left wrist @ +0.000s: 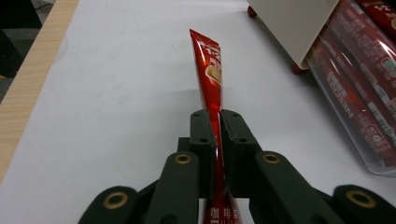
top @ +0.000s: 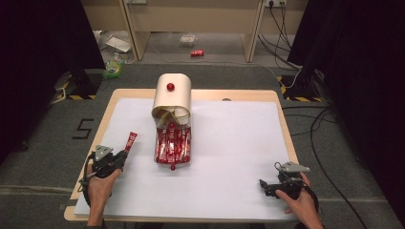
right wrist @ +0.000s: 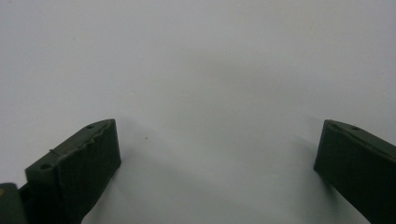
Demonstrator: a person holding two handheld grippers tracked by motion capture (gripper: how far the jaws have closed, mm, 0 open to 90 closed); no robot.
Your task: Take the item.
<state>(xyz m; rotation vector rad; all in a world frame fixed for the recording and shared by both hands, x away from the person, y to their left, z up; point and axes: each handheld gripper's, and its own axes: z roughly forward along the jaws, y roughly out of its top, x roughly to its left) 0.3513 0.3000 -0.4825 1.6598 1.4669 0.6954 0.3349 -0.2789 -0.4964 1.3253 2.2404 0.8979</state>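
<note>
My left gripper (top: 125,153) (left wrist: 218,116) is shut on a red stick sachet (top: 131,140) (left wrist: 208,74), which juts out past the jaws over the white sheet. Just right of it, a clear tray (top: 184,161) (left wrist: 373,161) full of several more red sachets (top: 173,145) (left wrist: 369,98) stands pulled out from under a cream rounded box (top: 172,95) (left wrist: 292,21) with a red knob (top: 170,87). My right gripper (top: 263,185) (right wrist: 219,144) rests at the near right of the table, jaws wide apart, nothing between them.
A white sheet (top: 234,138) covers most of the wooden table (top: 107,107). Black curtains and cables flank the table. On the floor beyond it lie a red can (top: 197,53) and some litter.
</note>
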